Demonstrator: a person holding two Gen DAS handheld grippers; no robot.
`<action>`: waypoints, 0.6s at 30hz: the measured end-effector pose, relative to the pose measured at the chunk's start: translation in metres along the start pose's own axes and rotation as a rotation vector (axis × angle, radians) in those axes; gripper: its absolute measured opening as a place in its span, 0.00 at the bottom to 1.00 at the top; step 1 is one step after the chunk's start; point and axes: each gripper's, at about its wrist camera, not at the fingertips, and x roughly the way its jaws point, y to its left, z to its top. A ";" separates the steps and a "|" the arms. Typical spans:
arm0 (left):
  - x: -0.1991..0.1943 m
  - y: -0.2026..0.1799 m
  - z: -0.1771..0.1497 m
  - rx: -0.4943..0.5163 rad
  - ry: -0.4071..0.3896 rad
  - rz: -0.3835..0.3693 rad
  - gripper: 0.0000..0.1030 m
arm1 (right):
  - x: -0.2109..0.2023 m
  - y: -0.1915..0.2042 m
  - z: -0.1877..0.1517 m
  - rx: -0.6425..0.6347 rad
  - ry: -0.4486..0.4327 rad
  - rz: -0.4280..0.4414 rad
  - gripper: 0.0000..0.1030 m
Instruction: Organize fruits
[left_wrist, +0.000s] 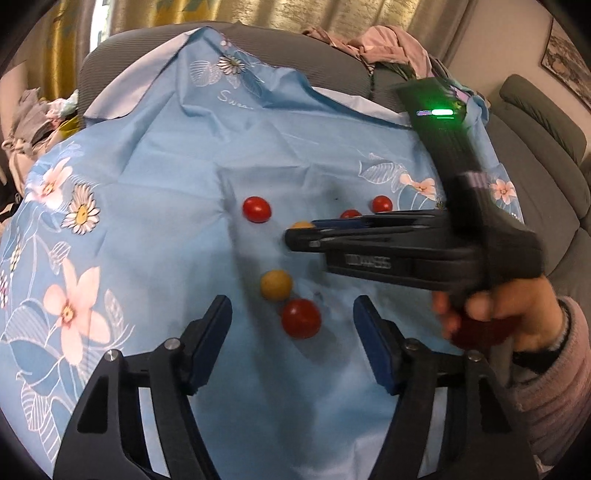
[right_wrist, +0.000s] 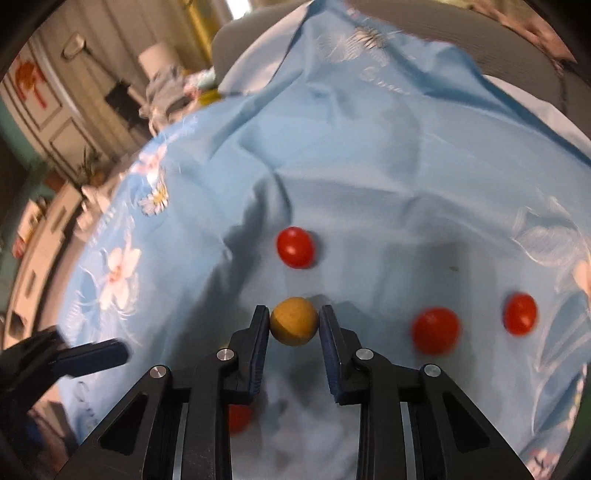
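Small round fruits lie on a blue flowered cloth (left_wrist: 155, 155). My left gripper (left_wrist: 293, 310) is open, and a red tomato (left_wrist: 301, 318) sits between its blue pads with a gap on each side. A yellow fruit (left_wrist: 276, 284) lies just beyond it. My right gripper (right_wrist: 294, 314) is shut on another yellow fruit (right_wrist: 293, 326), its pads pressing both sides. In the left wrist view the right gripper (left_wrist: 299, 234) reaches in from the right, low over the cloth, with that yellow fruit (left_wrist: 301, 224) peeking above its tip. More red tomatoes (left_wrist: 256, 209) (left_wrist: 382, 204) (right_wrist: 436, 330) lie apart.
The cloth (right_wrist: 369, 147) is draped over a grey sofa (left_wrist: 546, 147), rising at the back. Heaps of clothes (left_wrist: 384, 44) lie on the sofa back and at the left. A person's hand (left_wrist: 517, 317) in a pink sleeve holds the right gripper. One left finger (right_wrist: 92, 354) shows at the right wrist view's left edge.
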 end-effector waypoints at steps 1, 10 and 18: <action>0.003 -0.003 0.002 0.008 0.005 -0.005 0.60 | -0.009 -0.004 -0.004 0.011 -0.022 0.002 0.28; 0.044 -0.015 0.019 0.060 0.086 0.045 0.51 | -0.061 -0.031 -0.036 0.091 -0.135 0.012 0.28; 0.067 -0.011 0.030 0.087 0.157 0.148 0.43 | -0.072 -0.039 -0.052 0.119 -0.171 0.051 0.28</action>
